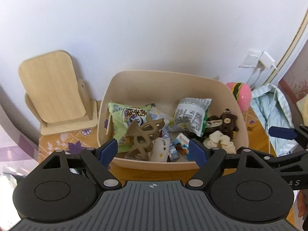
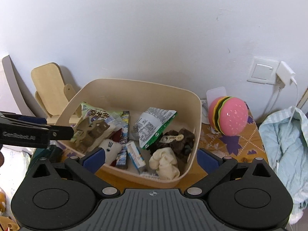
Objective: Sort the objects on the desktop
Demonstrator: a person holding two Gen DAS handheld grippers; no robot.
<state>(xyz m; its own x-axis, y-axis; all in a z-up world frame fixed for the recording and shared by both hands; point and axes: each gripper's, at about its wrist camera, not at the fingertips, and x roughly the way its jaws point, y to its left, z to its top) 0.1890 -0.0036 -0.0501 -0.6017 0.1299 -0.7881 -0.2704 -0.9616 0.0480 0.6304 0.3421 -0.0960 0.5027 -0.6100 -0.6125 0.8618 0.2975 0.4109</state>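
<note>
A beige bin [image 1: 229, 96] sits on the tabletop [image 2: 236, 146], holding snack packs, a tan hair claw [image 1: 144, 136], a white plush [image 2: 110, 148], a brown bear [image 1: 225, 123] and a cream scrunchie [image 2: 164, 162]. Both the left gripper [image 1: 154, 152] and right gripper [image 2: 151, 158] hover at its near rim, jaws wide and holding nothing. A pink burger toy [image 2: 229, 118] stands just right of the bin.
</note>
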